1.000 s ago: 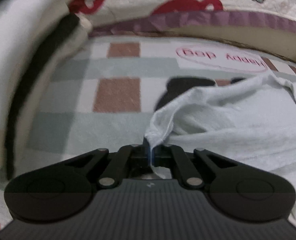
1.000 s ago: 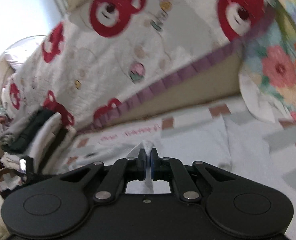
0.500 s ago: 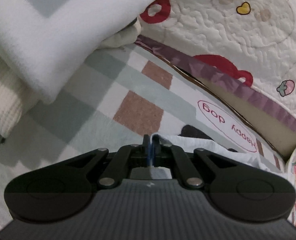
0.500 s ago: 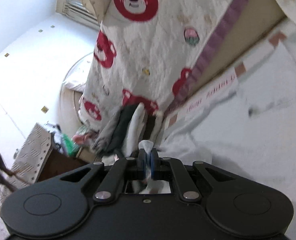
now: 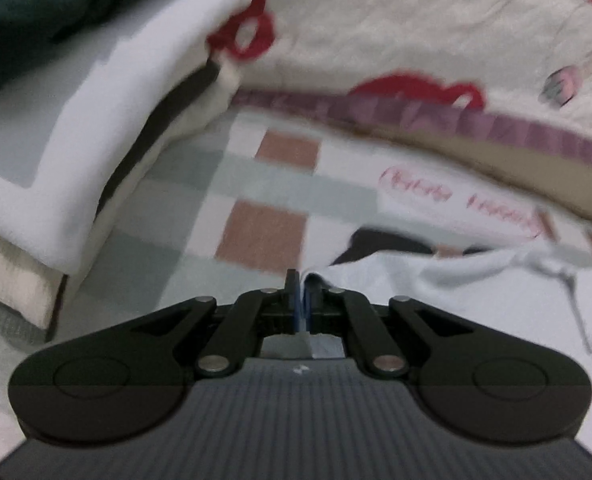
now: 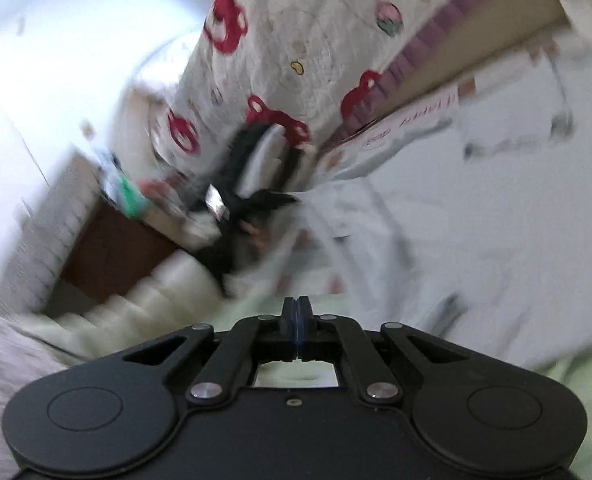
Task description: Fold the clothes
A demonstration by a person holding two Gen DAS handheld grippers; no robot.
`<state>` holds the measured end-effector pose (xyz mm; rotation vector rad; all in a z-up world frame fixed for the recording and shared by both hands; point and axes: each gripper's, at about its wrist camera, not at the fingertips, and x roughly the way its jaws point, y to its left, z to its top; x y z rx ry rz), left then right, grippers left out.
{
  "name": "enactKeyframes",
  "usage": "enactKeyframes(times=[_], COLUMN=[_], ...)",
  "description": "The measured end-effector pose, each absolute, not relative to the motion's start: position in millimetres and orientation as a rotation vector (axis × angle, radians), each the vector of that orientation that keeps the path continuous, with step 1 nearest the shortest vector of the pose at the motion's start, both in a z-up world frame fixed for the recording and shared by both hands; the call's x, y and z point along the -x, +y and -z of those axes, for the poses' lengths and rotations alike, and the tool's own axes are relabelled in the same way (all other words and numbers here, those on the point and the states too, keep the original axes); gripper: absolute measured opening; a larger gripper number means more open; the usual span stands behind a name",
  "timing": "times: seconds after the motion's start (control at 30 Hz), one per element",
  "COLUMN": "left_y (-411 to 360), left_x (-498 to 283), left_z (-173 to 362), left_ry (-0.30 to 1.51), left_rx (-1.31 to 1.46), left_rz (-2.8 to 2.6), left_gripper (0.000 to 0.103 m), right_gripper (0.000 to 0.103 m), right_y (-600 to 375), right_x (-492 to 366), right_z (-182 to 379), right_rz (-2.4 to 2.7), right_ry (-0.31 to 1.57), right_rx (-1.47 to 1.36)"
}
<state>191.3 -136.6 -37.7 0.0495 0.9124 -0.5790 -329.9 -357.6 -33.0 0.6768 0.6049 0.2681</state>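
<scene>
Between the pads of the left gripper (image 5: pixel 303 298) a fold of the white garment (image 5: pixel 476 300) is pinched, the jaws pressed together on it. From that pinch the cloth runs away to the gripper's right and a little ahead, lying slack and creased on the checked bed cover (image 5: pixel 264 208). So the garment's bulk sits wholly on the right of the left gripper, with bare cover on its left. Further to that left stands a stack of folded clothes (image 5: pixel 108 128), white on top with a dark layer under it. Beyond all this rises the quilt with red bears (image 5: pixel 416 32).

At the right gripper (image 6: pixel 297 312) the jaws are pressed together too, and no cloth shows between the pads in this blurred view; I judge it empty. Pale green bedding lies right under it. Ahead and to its right the same white garment (image 6: pixel 496 208) spreads wide over the bed. Ahead and to its left, further off, the left gripper and the person's hand (image 6: pixel 252 236) show as a dark, smeared shape near the stack.

My reading is that the left gripper alone controls the cloth. The right gripper would need to open and reach ahead and rightward for a free edge before a fold can be drawn across.
</scene>
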Motion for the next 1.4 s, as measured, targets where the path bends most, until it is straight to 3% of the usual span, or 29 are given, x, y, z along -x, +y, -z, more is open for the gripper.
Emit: enactKeyframes(times=[0.1,0.37,0.43,0.57,0.63,0.7,0.77,0.8,0.83,1.27,1.4], left_y=[-130.6,-118.3,-117.5,-120.0,-120.6,-121.8,-123.5,-124.6,-125.9,-104.8,-99.8], left_x=[-183.2,-169.9,-172.1,-172.9,-174.0,-175.1,-174.5,-173.5,-172.2,-189.1,-193.7], left_z=[46.4,64.4,58.6,55.4,59.7,64.8,71.3,75.0,79.0,88.7,90.2], left_ry=[0.901,0.903,0.886,0.85,0.856,0.865,0.866,0.869,0.874,0.928,0.949], left_rx=[-0.014,0.057,0.07,0.022,0.018,0.018,0.016,0.012,0.007,0.212,0.275], left_rz=[0.55,0.537,0.537,0.548,0.55,0.541,0.527,0.518,0.509,0.502,0.506], left_gripper=[0.003,0.002,0.003,0.003,0.003,0.003,0.003,0.003,0.003,0.003,0.003], right_gripper=[0.007,0.015,0.034,0.042,0.055,0.057,0.056,0.043,0.003,0.003,0.004], right_y=[-337.7,-278.3,-264.7,-248.6,-243.0,-234.4,-224.5,-221.1,-220.5,-292.3,-295.7], right_x=[299.2,226.2,218.7,217.2,214.8,211.2,208.5,210.6,214.4,275.7,278.4], right_z=[33.5,69.4,77.8,82.7,83.5,85.4,87.5,87.9,87.9,34.4,45.0], right_rz=[-0.177,-0.282,-0.261,-0.13,-0.096,-0.059,-0.018,-0.01,-0.019,-0.213,-0.267], right_ry=[0.687,0.928,0.998,1.068,1.084,1.095,1.1,1.097,1.099,1.039,1.091], right_rx=[-0.484,-0.408,-0.364,-0.257,-0.258,-0.226,-0.167,-0.134,-0.122,-0.548,-0.583])
